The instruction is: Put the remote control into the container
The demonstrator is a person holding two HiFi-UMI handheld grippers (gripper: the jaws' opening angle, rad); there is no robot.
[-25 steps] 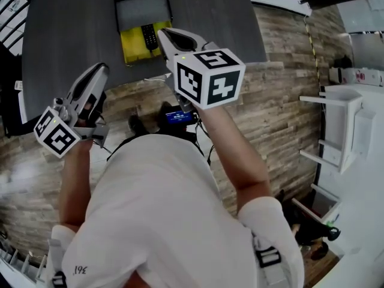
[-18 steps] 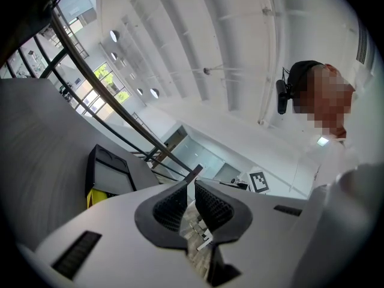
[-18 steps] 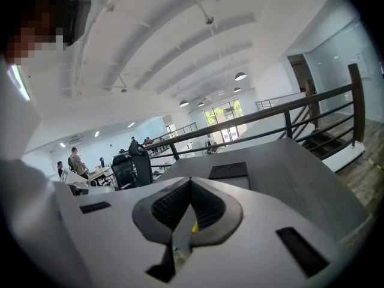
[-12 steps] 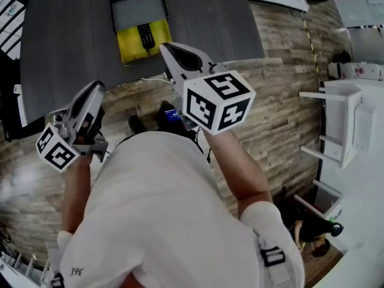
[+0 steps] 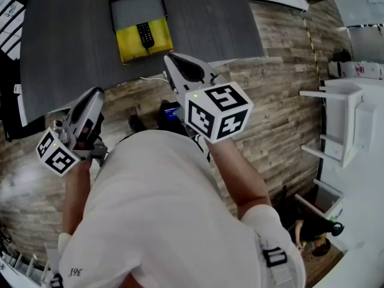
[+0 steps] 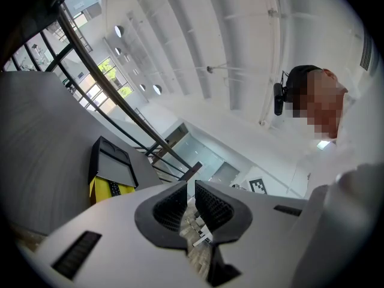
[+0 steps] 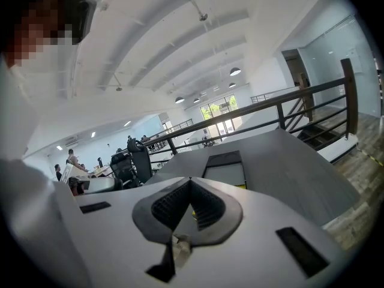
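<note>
Gripper R [image 5: 172, 59] clenched, empty; gripper L [image 5: 96, 93] barely parted, empty; remote [image 5: 144, 35] lies in container [image 5: 161, 41]

So the head view looks steeply down from well above the dark grey rectangular table [image 5: 72, 41], the two gripper views sit lower and nearer its edge, tilted up at the white ceiling [image 6: 240, 41], and all three share the table's open black-and-yellow box [image 5: 143, 38].
</note>
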